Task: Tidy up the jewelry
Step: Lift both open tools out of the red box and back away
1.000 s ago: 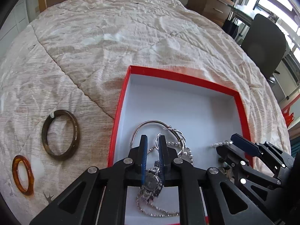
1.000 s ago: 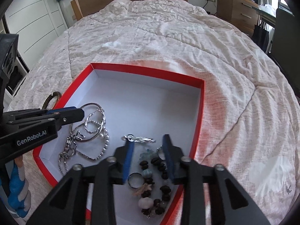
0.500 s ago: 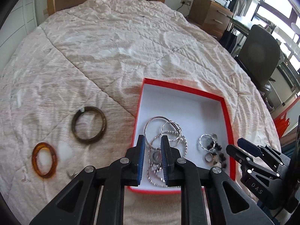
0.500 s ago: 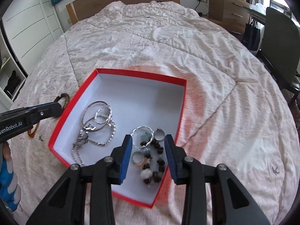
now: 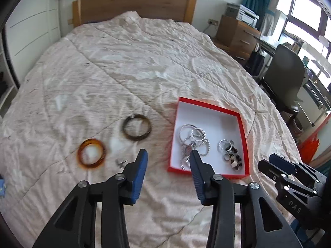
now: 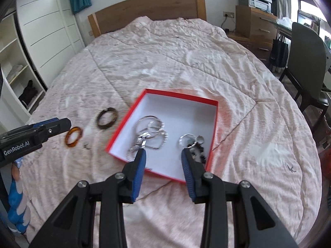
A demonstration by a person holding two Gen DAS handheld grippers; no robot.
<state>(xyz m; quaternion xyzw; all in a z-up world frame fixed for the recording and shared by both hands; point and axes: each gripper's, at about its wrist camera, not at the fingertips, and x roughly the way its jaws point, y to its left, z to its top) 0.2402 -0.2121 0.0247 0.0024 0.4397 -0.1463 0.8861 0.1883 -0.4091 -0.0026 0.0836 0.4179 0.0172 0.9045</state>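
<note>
We hold both the left gripper and the right gripper spread and empty; silver chains and rings fill the red box, while the dark bangle, amber bangle and a small earring remain on the quilt.

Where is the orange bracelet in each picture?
Left wrist view: the orange bracelet lies on the quilt, lower left, beyond the left gripper.
Right wrist view: it is at middle left.
Shared landmark: the dark bracelet between it and the red box.
</note>
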